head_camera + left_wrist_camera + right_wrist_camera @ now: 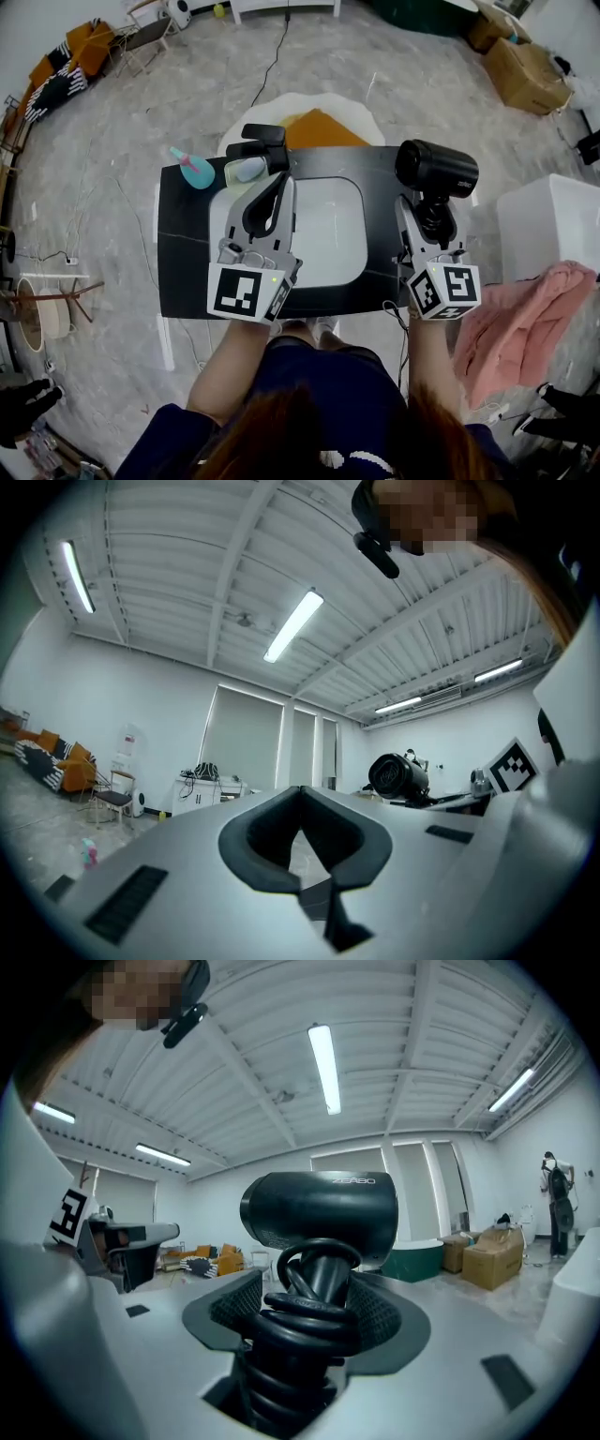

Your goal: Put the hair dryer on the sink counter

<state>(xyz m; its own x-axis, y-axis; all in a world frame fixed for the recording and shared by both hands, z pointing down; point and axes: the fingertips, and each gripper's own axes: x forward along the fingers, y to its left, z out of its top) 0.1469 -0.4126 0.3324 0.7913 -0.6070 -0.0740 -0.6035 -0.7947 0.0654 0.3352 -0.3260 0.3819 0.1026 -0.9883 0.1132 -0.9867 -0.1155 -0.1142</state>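
At the far left corner of the bench [187, 272] stands a teal bottle [192, 169], with a pale dish [246, 170] and a black tap [263, 141] just right of it along the far edge. The left claw [274, 192] hangs over the left rim of the white basin [328, 234]. Its own view shows the left claw [300, 794] pointing up at the ceiling, jaws closed tip to tip with nothing between them. The dryer [436, 169] is in the right claw [431, 220], over the far right corner of the bench. In the right gripper view the right claw [314, 1307] is clamped on the handle, which is wound with its cord [305, 1326]. The dryer [319, 1208] has its handle in line with the jaws, and its barrel sits crosswise above the tips. This claw also tilts upward, so the dryer looks held clear of the bench, though how high is hard to tell. The task seems partway done: dryer carried, not yet set down. The bare black strip right of the basin lies beneath and a little nearward of the dryer, so the right hand is the one to lower it, likely tipping the barrel flat along that right edge. The round barrel could roll towards the basin. Right of the bench are a white box [553, 225] and a pink towel [525, 328].
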